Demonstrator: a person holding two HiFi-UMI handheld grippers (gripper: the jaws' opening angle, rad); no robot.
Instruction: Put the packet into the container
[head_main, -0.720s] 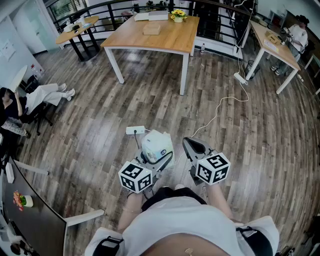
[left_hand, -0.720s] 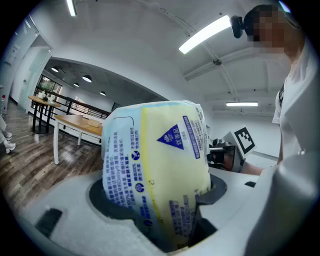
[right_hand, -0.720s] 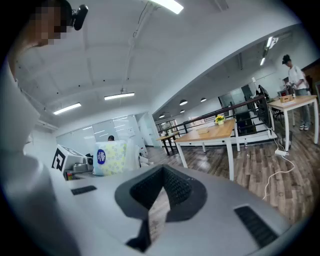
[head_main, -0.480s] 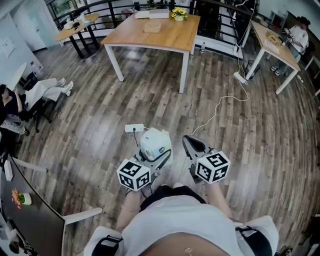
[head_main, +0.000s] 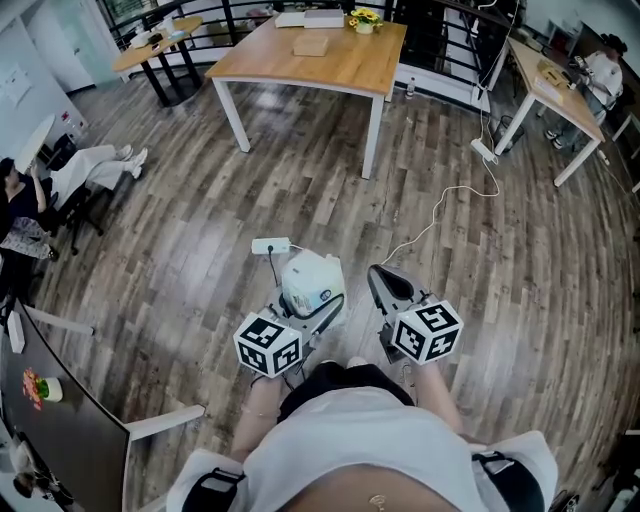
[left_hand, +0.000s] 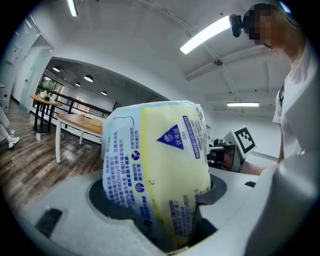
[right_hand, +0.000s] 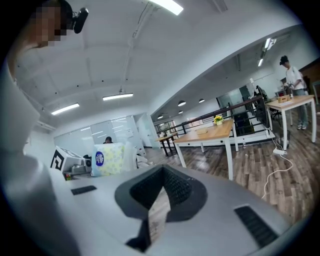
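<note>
The packet (head_main: 312, 283) is still clamped in our left tongs (head_main: 305, 312), just as it was a moment ago. Only the room has slid in the head view: the power strip (head_main: 270, 245) and the wooden tabletop (head_main: 320, 55) have drifted a shade toward twelve o'clock. So we judge this is still the carry, with no drop-off begun, and we can't pick out a container anywhere yet.

The packet is a soft, puffy pillow of glossy plastic film, pale yellow and white with blue print. It bulges out of the dark pads pinching its lower half.

Our right tongs (head_main: 385, 285) ride just beside it at three o'clock. They are pressed together on nothing, with a mere sliver of floor (head_main: 180, 250) showing between the ribbed black pads. The shells are matt grey and smooth, and below them lie streaky, shiny wood-look planks.
</note>
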